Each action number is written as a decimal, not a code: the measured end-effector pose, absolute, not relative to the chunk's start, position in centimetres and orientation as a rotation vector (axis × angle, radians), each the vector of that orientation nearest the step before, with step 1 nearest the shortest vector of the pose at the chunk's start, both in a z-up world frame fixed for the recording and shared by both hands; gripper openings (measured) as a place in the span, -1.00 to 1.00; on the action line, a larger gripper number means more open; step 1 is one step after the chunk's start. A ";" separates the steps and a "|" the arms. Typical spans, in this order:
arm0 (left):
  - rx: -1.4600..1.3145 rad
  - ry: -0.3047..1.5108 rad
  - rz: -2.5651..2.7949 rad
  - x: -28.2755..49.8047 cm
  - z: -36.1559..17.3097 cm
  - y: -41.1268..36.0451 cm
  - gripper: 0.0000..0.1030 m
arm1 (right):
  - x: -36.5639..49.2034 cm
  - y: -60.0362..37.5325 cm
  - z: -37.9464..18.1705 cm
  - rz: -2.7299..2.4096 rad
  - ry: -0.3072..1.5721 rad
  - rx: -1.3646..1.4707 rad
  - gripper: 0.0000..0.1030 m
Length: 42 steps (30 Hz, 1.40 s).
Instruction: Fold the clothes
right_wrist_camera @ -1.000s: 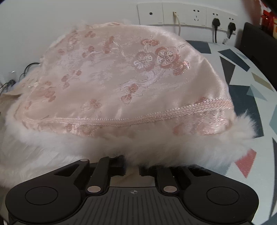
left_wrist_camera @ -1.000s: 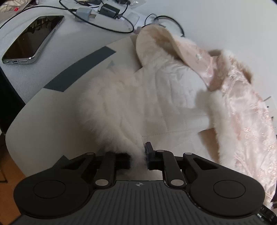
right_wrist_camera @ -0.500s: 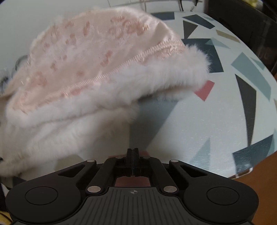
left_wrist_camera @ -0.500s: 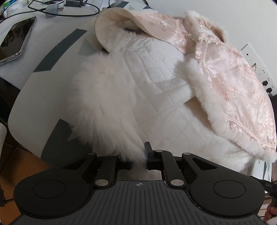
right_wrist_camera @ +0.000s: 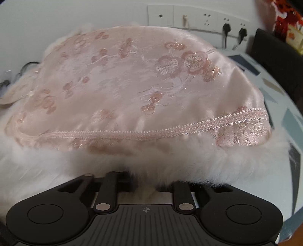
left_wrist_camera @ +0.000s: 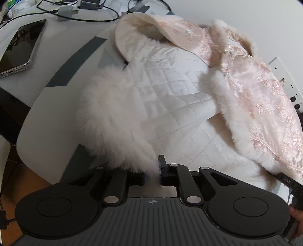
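A pink satin jacket (left_wrist_camera: 261, 94) with embroidered flowers, white fur trim and a quilted cream lining (left_wrist_camera: 170, 98) lies on the table, its left front flap turned back so the lining faces up. My left gripper (left_wrist_camera: 151, 175) is shut on the fur edge (left_wrist_camera: 117, 121) of that flap at the near hem. In the right wrist view the jacket's pink outer side (right_wrist_camera: 132, 85) fills the frame. My right gripper (right_wrist_camera: 146, 184) is pushed into the fur hem (right_wrist_camera: 170, 164) with its jaws apart; fur hides the fingertips.
A phone (left_wrist_camera: 19, 49) lies at the table's left, with chargers and cables (left_wrist_camera: 75, 11) behind it. Wall sockets (right_wrist_camera: 198, 17) with plugs are behind the jacket. The patterned table (right_wrist_camera: 284, 106) extends right, with a dark chair (right_wrist_camera: 280, 62) beyond. The table edge (left_wrist_camera: 28, 142) drops off left.
My right gripper, shut and clear of the jacket half a second ago, has opened and returned to the fur hem. My left gripper keeps its grip and has barely moved.
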<state>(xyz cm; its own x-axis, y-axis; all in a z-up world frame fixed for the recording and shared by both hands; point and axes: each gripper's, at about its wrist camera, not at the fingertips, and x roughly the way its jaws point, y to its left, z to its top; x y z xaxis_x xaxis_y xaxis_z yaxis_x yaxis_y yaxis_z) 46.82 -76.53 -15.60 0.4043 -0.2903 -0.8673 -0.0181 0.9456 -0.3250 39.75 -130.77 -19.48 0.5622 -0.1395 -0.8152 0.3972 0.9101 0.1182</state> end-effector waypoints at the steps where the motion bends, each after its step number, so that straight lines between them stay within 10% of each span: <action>1: -0.298 1.147 -0.171 46.7 -15.7 -76.3 -0.74 | 39.0 -130.7 -19.3 -0.309 0.934 0.315 -0.80; 8: -0.321 1.217 -0.211 45.5 -16.1 -75.3 -0.72 | 33.9 -128.7 -18.5 -0.302 1.020 0.305 -0.73; 14: -0.433 1.416 -0.240 46.7 -15.3 -73.8 0.32 | 33.8 -126.9 -16.1 -0.369 1.090 0.393 0.00; 30: -0.497 1.045 -0.504 48.6 -6.1 -73.9 0.47 | 44.6 -125.9 0.6 -0.054 0.760 0.399 0.20; 42: -0.290 0.947 -0.543 52.0 -12.7 -84.2 0.47 | 64.8 -131.1 -4.2 -0.139 0.917 0.364 0.18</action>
